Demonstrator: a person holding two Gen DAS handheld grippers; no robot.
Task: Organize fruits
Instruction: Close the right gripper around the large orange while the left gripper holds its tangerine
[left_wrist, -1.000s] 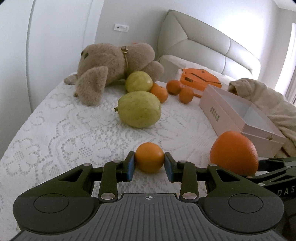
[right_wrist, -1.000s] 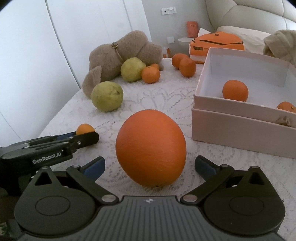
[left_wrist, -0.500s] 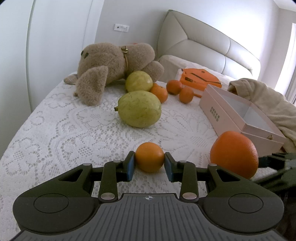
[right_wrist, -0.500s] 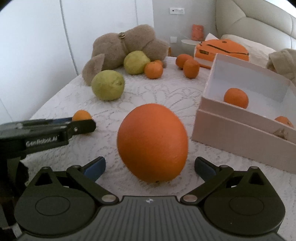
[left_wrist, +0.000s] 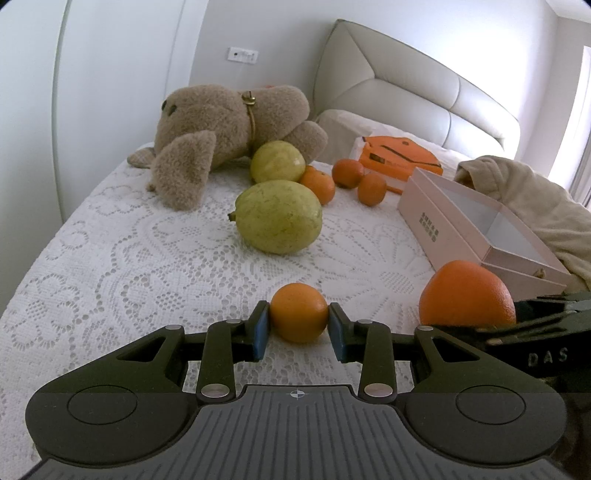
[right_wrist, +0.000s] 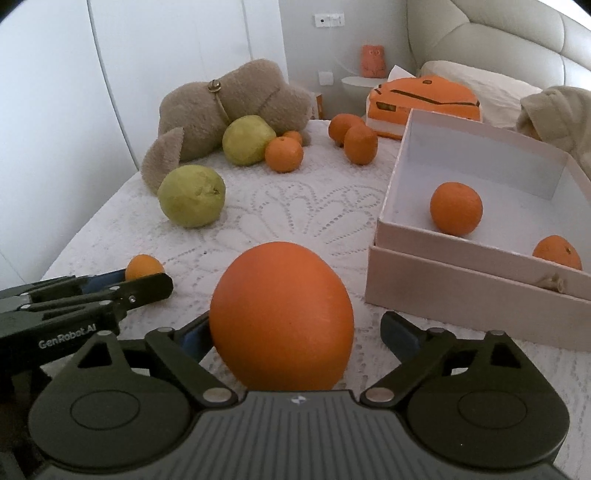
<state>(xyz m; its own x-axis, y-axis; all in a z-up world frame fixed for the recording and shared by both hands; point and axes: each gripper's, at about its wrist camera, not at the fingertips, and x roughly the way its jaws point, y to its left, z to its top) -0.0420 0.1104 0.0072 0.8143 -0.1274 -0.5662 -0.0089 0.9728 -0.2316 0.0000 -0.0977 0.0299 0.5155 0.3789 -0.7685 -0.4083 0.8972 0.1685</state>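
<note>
— Since a second ago, what has shifted?

— Only the right gripper (right_wrist: 295, 332). Its jaws have just been closing around the big orange (right_wrist: 281, 314), which now sits deeper between them. The left pad looks to be at the peel, but the right pad stands a little clear of it, so the orange is bracketed, not clamped. It rests on the white lace bedspread (right_wrist: 295, 199).

— And the left gripper (left_wrist: 298, 325)?

— No change. It is partly closed, both blue pads pressed on the small orange (left_wrist: 298, 312), which sits on the bedspread just beside the big one.

— What lies further out?

— Up the bed, a green guava (left_wrist: 277, 216) lies alone. Behind it a second guava (left_wrist: 277, 161) leans on a brown stuffed toy (left_wrist: 229, 122), with one orange touching it on the right and two more oranges (left_wrist: 364, 181) a bit further right.

— The box?

— A pale pink box (right_wrist: 472, 280) stands to the right of the big orange, near it but apart, open on top. Two oranges (right_wrist: 456, 208) are already inside, one in the middle and one by the near wall. Behind the box are an orange case (right_wrist: 424, 98), a beige blanket (left_wrist: 524, 192) and the padded headboard (left_wrist: 406, 81).
</note>
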